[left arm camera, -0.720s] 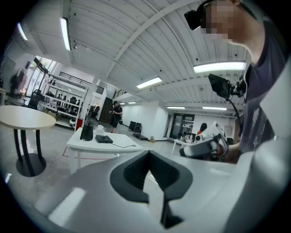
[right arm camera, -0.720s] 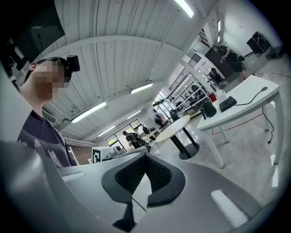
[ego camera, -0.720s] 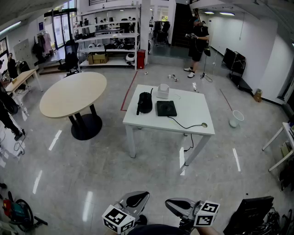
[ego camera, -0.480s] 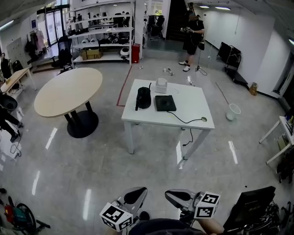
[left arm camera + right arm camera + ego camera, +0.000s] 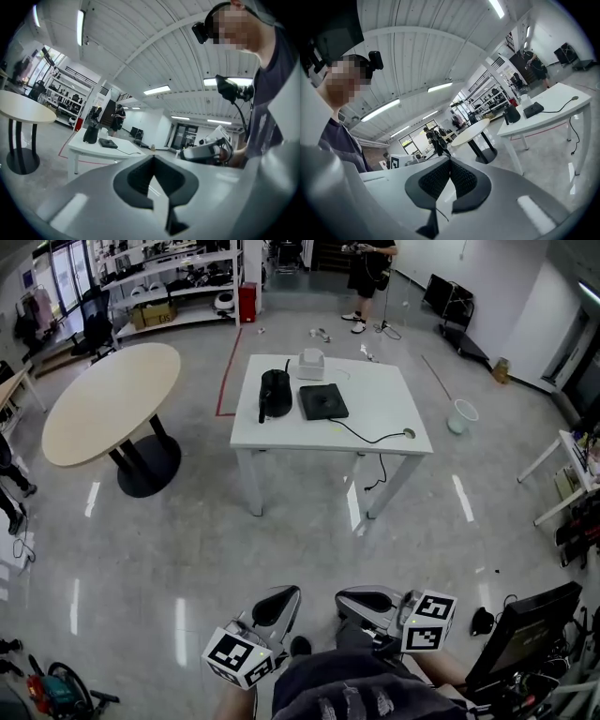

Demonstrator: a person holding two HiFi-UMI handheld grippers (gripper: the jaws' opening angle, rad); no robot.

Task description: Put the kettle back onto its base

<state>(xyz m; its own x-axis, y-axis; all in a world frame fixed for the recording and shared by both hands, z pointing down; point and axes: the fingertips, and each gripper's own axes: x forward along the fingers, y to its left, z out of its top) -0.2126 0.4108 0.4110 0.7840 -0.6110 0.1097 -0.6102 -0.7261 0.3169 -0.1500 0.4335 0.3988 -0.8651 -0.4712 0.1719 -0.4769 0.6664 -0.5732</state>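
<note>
The black kettle (image 5: 275,393) stands on the white table (image 5: 394,432), left of its flat black square base (image 5: 322,401). They are apart, and the base is bare. Both are far ahead of me across the floor. My left gripper (image 5: 279,600) and right gripper (image 5: 362,599) are held low, close to my body, side by side, both shut with nothing in them. The left gripper view shows its shut gripper (image 5: 153,157), with the kettle (image 5: 90,133) and base (image 5: 108,143) small in the distance. The right gripper view shows its shut gripper (image 5: 450,161), with the kettle (image 5: 512,114) and base (image 5: 533,109) far off.
A white box (image 5: 311,363) sits on the table behind the base, and a cable (image 5: 370,439) runs from the base to the table's right side. A round beige table (image 5: 103,399) stands at left, a white bucket (image 5: 461,414) at right. A person (image 5: 366,263) stands far back.
The view has come closer to the white table and tipped further down, so table, kettle and base sit higher and larger. Both grippers stay shut, low by my body.
</note>
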